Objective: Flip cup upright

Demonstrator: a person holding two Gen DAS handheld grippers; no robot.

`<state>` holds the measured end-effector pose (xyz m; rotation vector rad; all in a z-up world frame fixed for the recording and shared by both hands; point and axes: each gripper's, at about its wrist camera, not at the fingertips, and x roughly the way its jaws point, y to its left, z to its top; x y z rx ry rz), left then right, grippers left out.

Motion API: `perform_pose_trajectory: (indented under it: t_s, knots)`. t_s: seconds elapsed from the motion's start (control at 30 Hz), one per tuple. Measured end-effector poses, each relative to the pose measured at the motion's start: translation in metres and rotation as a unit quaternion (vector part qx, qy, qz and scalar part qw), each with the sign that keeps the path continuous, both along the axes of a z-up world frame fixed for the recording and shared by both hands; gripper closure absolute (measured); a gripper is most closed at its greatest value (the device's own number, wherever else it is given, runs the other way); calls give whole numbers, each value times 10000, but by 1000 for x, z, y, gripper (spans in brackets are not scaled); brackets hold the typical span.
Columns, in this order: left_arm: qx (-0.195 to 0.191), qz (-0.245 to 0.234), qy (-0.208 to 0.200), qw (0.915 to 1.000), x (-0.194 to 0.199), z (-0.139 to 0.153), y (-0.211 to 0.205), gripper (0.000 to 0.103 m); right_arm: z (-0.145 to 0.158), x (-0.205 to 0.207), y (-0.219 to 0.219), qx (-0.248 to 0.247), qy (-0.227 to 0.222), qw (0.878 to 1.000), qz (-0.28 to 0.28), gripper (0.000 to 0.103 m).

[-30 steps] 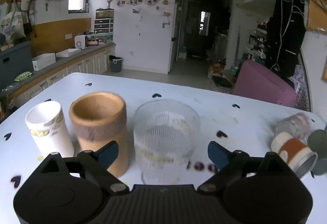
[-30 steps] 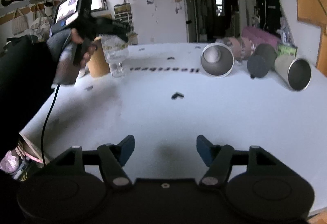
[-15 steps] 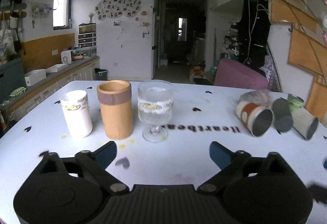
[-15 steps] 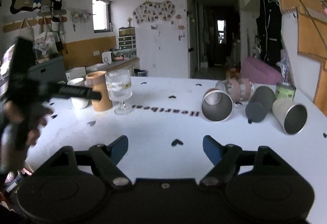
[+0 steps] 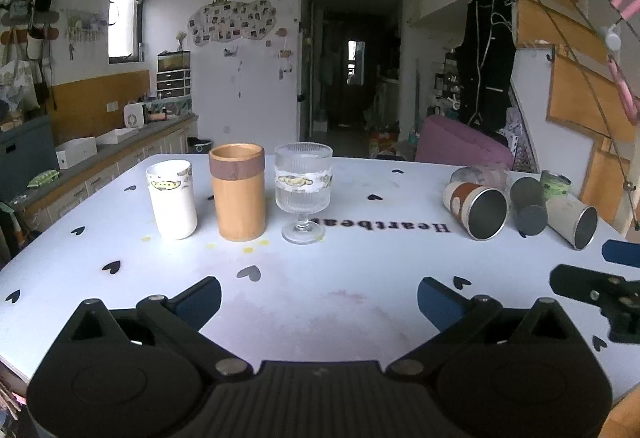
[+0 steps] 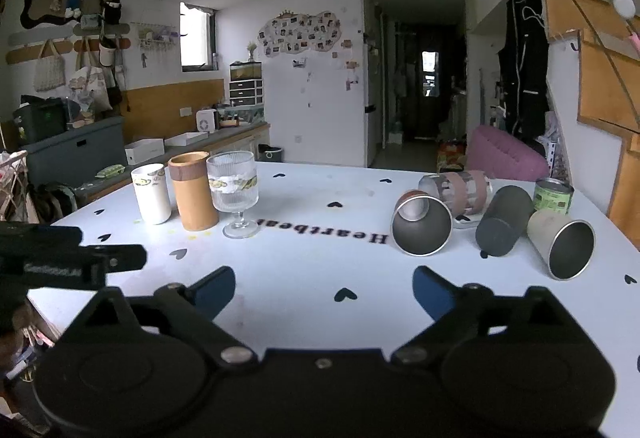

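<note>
Both grippers hang back over the near edge of the table (image 5: 360,302), the left gripper (image 5: 319,296) and right gripper (image 6: 324,288) each with jaws released and nothing between them, a stance that suits choosing a target before reaching in. On the left side three vessels already stand upright in a tidy row: a white cup (image 5: 172,206), a wooden cup (image 5: 239,192) and a stemmed glass (image 5: 303,192), each just beside the next. The work left lies on the right side, where a cluster of cups rests tipped over: a steel cup (image 6: 420,224) with its mouth toward the camera, a banded cup (image 6: 460,188) behind it, a dark cup (image 6: 502,220) and a pale cup (image 6: 562,242). A green tin (image 6: 552,194) stands behind them. The steel cup, nearest the row, looks the likely next pick.
</note>
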<state>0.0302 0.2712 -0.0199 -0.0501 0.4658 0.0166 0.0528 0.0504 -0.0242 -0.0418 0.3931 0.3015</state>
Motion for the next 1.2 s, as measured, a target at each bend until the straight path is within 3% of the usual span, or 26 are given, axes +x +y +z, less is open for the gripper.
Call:
perform_pose_trajectory:
  t_s: [0.3, 1.2]
  knots:
    - [-23, 41, -169, 9998, -19, 5, 3, 0, 2, 0, -2, 6, -34, 9999, -142, 0]
    - [14, 97, -168, 9998, -20, 1, 5, 0, 0, 4, -2, 42, -3, 9998, -182, 0]
